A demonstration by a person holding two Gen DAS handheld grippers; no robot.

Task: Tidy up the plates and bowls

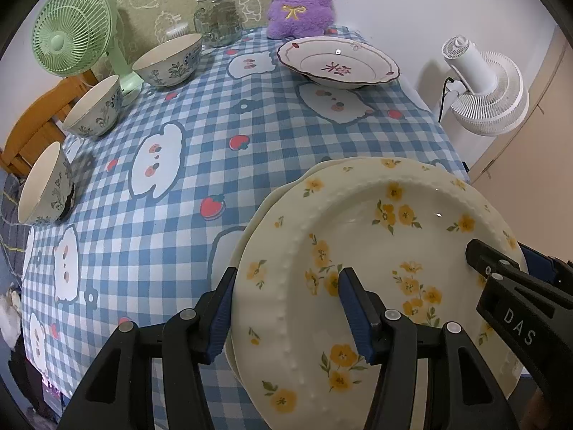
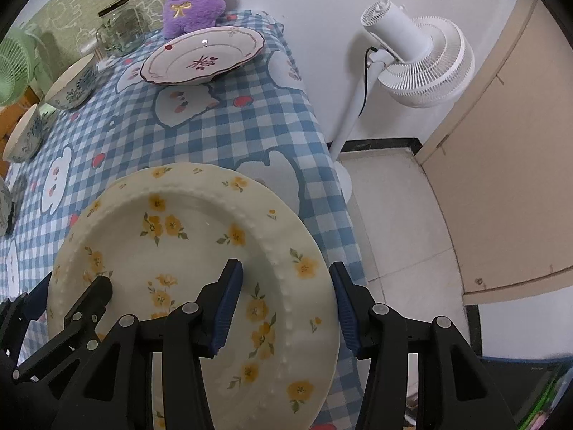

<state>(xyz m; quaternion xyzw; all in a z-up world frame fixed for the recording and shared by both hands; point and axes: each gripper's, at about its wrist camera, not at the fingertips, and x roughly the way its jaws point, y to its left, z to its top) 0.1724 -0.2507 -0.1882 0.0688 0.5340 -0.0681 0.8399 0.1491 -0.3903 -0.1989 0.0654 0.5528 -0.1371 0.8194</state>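
Observation:
A cream plate with yellow flowers (image 1: 361, 222) lies on another cream plate at the table's near right corner; it also shows in the right wrist view (image 2: 193, 236). My left gripper (image 1: 286, 311) is open, its fingers straddling the plate's left rim. My right gripper (image 2: 286, 308) is open, straddling the right rim. A pink-flowered plate (image 1: 338, 61) sits at the far end, also in the right wrist view (image 2: 202, 55). Three patterned bowls (image 1: 168, 59) (image 1: 95, 105) (image 1: 44, 182) line the left edge.
The table has a blue checked cloth (image 1: 200, 136). At the back stand a green fan (image 1: 75, 32), a glass jar (image 1: 216, 18) and a purple plush toy (image 1: 302, 0). A white floor fan (image 2: 412, 50) stands right of the table edge.

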